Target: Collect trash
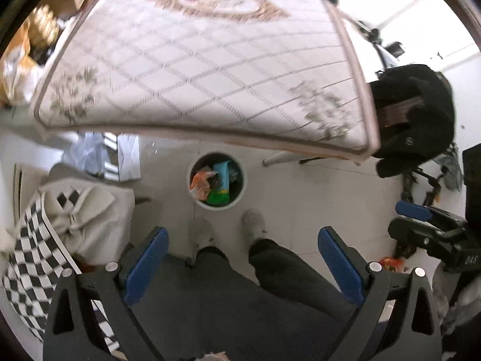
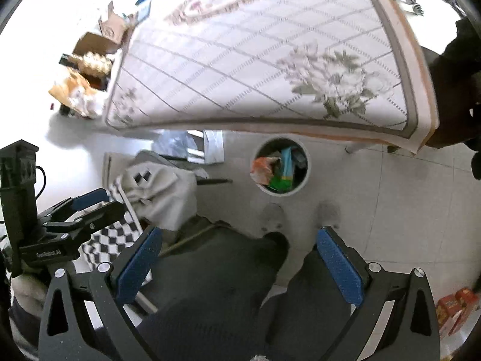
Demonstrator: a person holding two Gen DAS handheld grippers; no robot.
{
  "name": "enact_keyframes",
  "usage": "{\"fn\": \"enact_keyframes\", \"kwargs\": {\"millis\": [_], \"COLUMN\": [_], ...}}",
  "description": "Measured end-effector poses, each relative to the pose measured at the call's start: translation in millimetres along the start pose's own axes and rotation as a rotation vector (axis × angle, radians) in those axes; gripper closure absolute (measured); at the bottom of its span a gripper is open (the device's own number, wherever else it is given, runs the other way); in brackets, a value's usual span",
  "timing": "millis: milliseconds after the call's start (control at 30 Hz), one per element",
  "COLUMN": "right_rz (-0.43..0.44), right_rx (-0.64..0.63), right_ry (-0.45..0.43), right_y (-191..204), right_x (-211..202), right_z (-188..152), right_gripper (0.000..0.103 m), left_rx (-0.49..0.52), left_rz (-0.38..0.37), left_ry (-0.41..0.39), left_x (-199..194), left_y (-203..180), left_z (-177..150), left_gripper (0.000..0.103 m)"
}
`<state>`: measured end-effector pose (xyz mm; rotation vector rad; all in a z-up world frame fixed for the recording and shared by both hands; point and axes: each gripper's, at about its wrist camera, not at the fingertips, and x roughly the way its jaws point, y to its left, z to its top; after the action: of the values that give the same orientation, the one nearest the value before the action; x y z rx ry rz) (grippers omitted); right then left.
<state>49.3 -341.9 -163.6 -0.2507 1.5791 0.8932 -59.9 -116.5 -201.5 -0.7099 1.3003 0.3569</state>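
The table (image 1: pixel 210 69) shows nothing on its cloth; wrappers (image 1: pixel 215 182) fill the bin (image 1: pixel 244 180) below. Both the left gripper (image 1: pixel 243 267) and right gripper (image 2: pixel 237 264) hang spread and empty, so scan the floor before finishing.

Table (image 1: pixel 210 75) blurred; bin (image 1: pixel 243 180) contents indistinct.

Two wrist cameras, both tipped steeply down from above the standing person's legs.

Each looks past its own blue fingers toward the floor, well above it. The left view takes in the right gripper (image 1: pixel 421 219) at its right edge; the right view shows the left gripper (image 2: pixel 90 201) at its left. Both share the white bin (image 1: pixel 217 180) (image 2: pixel 303 180), the table edge (image 1: pixel 210 138) (image 2: pixel 270 126) and the shoes.
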Motion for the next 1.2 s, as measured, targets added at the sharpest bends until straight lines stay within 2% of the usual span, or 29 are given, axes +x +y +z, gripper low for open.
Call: {"fn": "enact_keyframes", "kwargs": {"millis": [233, 533, 1200], "right_rz": [0.039, 0.072, 0.066], "right_rx": [0.047, 0.015, 0.017], "right_ry": [-0.061, -0.081, -0.063], "right_y": [35, 63, 65], "right_x": [-50, -78, -75], "right_z": [-18, -31, -36], "right_gripper": [0.000, 0.000, 0.000], "left_rx": [0.079, 0.078, 0.037], "left_rz": [-0.052, -0.092, -0.137], "left_ry": [-0.043, -0.072, -0.102], "left_x": [-58, -104, -113], "left_y": [-1, -5, -8], "left_z": [1, -7, -18], "left_gripper": [0.001, 0.001, 0.001]}}
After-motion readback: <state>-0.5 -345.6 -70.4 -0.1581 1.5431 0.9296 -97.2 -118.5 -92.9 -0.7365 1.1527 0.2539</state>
